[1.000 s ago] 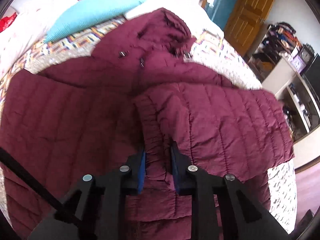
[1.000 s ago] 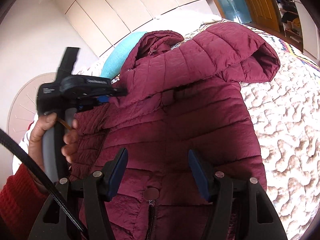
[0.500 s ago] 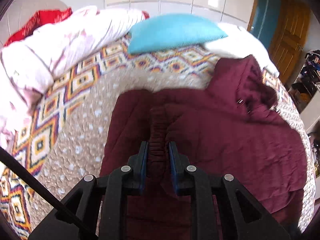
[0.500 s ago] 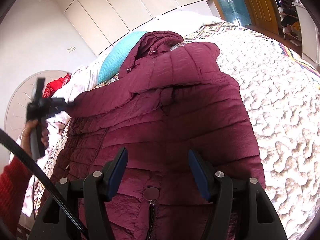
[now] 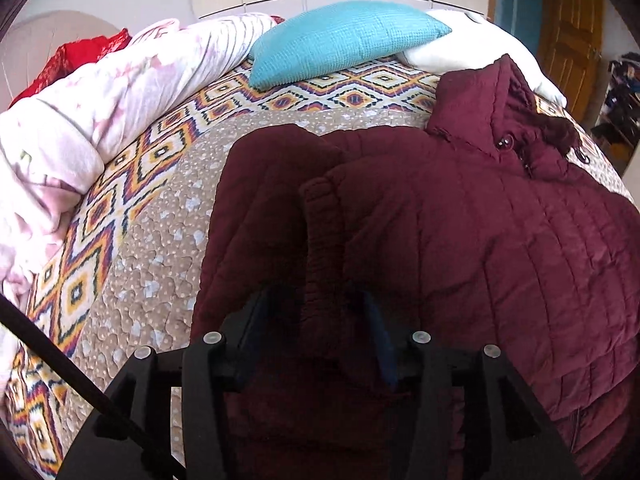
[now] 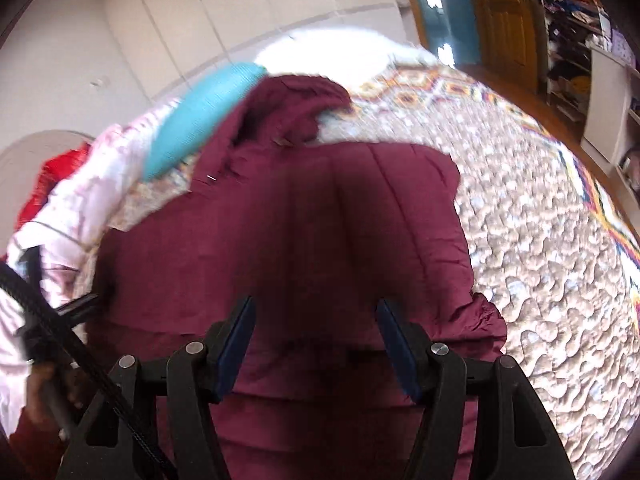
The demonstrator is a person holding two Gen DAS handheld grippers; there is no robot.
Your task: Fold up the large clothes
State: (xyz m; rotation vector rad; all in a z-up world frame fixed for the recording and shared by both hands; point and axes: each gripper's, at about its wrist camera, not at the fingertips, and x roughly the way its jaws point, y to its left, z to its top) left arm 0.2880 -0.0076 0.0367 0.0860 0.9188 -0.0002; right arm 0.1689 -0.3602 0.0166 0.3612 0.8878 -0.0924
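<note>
A maroon quilted hooded jacket [image 5: 460, 248] lies on the bed, its hood [image 5: 504, 112] toward the pillows. One sleeve is folded across its body, the cuff [image 5: 320, 232] running toward my left gripper [image 5: 320, 320]. That gripper is open, its fingers on either side of the cuff, which lies loose between them. In the right wrist view the jacket [image 6: 320, 232] fills the middle, blurred. My right gripper [image 6: 316, 332] is open and empty just above the jacket's lower part. The left hand and its gripper handle [image 6: 52, 360] show at the far left.
The bed has a beige quilted spread [image 5: 160, 248] with a diamond pattern. A teal pillow [image 5: 344, 44], a white pillow [image 5: 452, 48] and a pink rolled duvet [image 5: 100, 120] lie at its head. A wooden door [image 5: 572, 28] and cluttered shelves [image 6: 576, 32] stand to the right.
My left gripper carried the sleeve cuff across the jacket to its left side, then opened and let it go. The right gripper stayed open and tilted lower over the jacket.
</note>
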